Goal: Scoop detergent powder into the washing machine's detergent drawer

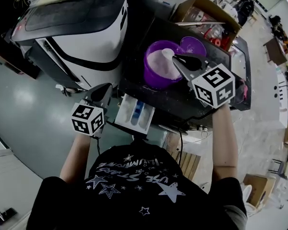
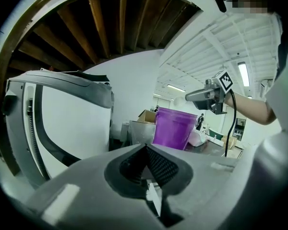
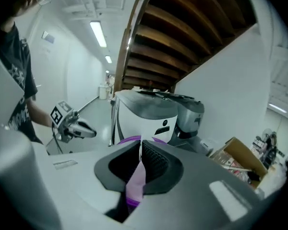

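Your black star-printed shirt point(image 1: 134, 176) fills the bottom of the head view; the work lies just beyond it.

Detergent drawer point(image 1: 126, 108): pulled out at frame centre, white with a blue insert. It sits just lower left of the purple tub point(image 1: 153, 78), which stands on the dark worktop point(image 1: 182, 104). Judgement: tub set beside the drawer to keep the carry short. Washing machine point(image 1: 86, 28) upper left. Tub lid point(image 1: 194, 44) is off, lying behind the tub.

Right gripper point(image 1: 175, 57): you hold it over the tub's mouth, above the pale powder point(image 1: 158, 63). Its pads point(image 3: 156, 159) are clamped on a lilac scoop handle point(image 3: 134, 183), no gap showing. Whether the scoop is loaded can't be told.

Left gripper point(image 1: 105, 91): parked at the drawer's left edge, likely to steady it; contact unclear. Jaws closed together, nothing identifiable between them.
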